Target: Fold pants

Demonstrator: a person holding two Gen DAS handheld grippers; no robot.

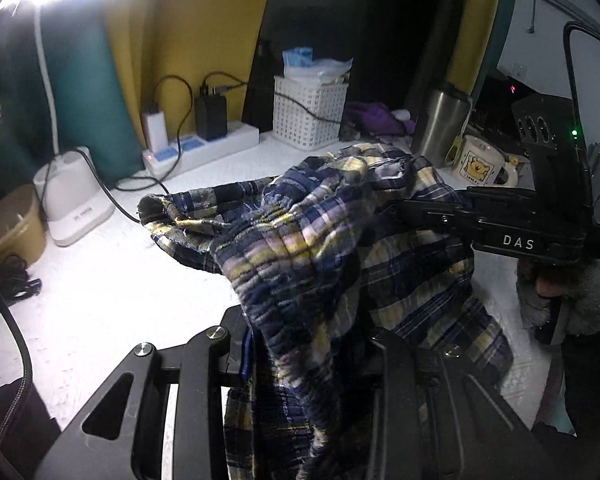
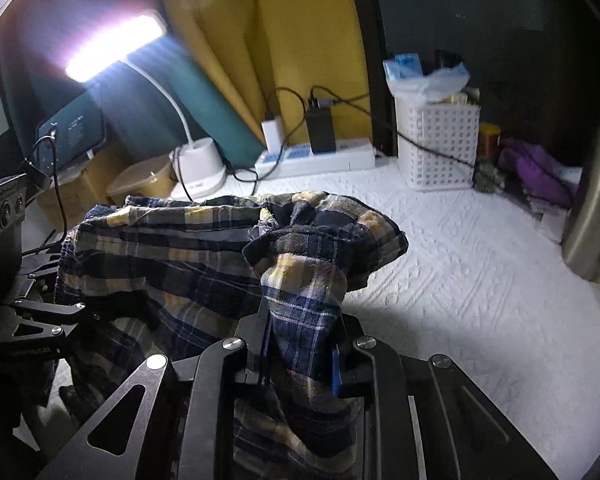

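Navy, yellow and white plaid pants hang bunched between both grippers above a white textured table. My left gripper is shut on the gathered elastic waistband, cloth draped over its fingers. The right gripper reaches in from the right in the left wrist view and pinches the fabric. In the right wrist view the pants spread to the left, and my right gripper is shut on a fold of them. The left gripper shows at the left edge, clamped on the cloth.
Along the back stand a white desk lamp base, a power strip with chargers, a white lattice basket, purple cloth, a steel flask and a mug. A tan box sits at the left.
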